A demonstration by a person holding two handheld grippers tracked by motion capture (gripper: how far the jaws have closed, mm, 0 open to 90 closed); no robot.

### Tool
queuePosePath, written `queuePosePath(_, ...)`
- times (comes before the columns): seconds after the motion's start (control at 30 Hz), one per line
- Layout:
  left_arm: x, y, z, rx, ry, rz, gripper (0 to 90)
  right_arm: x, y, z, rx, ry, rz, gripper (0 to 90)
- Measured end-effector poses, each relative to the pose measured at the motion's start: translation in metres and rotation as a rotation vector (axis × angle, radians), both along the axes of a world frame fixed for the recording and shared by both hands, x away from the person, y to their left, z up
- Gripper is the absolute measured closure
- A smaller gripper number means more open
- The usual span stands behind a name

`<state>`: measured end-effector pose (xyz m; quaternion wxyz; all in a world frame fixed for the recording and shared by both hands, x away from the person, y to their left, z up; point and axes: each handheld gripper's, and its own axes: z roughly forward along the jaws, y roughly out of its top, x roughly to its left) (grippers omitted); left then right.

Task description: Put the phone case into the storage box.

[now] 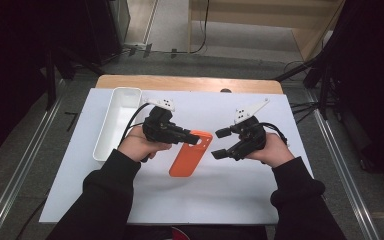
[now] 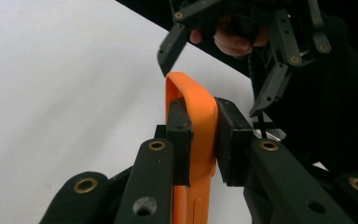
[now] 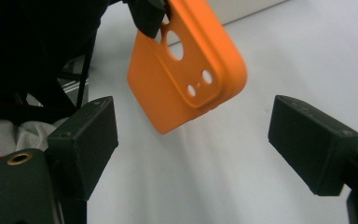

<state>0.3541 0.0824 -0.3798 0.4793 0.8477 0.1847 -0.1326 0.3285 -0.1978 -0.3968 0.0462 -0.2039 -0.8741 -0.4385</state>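
Orange phone case [image 1: 190, 154] clamped at top edge by left gripper [image 1: 196, 140]; right gripper [image 1: 219, 143] gaping wide, just beside, bare table [image 1: 220, 195] around.

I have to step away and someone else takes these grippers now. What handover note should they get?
Left gripper: shut on the orange phone case, pinching its wall near the camera-cutout end.
Right gripper: open, holding nothing, jaws pointed at the case's free corner, not touching it.
Things: the case is held over the white mat, its far end low by the mat; the white tray sits on the left of the mat.
Done: case gripped by the left.
Left: probably a second grip with the right; where the case goes is unclear.
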Motion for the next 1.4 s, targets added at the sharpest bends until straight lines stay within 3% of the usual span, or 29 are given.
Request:
queuePosePath(0.3,0.003,-0.001,-0.001,0.015,0.005,-0.019,77.4,0.005,0.006,0.005,0.000,-0.014,0.018,14.9)
queuePosePath(0.37,0.003,-0.001,-0.001,0.014,0.007,-0.026,77.4,0.007,0.007,0.003,0.006,-0.008,0.027,20.8)
queuePosePath(0.67,0.003,-0.003,-0.002,0.004,0.024,-0.073,77.3,0.012,0.012,-0.001,0.013,-0.011,0.064,25.0)
queuePosePath(0.77,0.003,-0.003,-0.002,-0.001,0.033,-0.090,77.3,0.013,0.012,-0.002,0.018,-0.018,0.068,29.0)
queuePosePath(1.1,0.002,-0.002,-0.003,-0.017,0.036,-0.139,77.3,0.013,0.011,-0.003,0.040,0.018,0.129,48.1)
queuePosePath(1.4,0.003,-0.002,-0.004,-0.024,0.042,-0.154,77.2,0.013,0.012,-0.006,0.057,0.058,0.169,61.6)
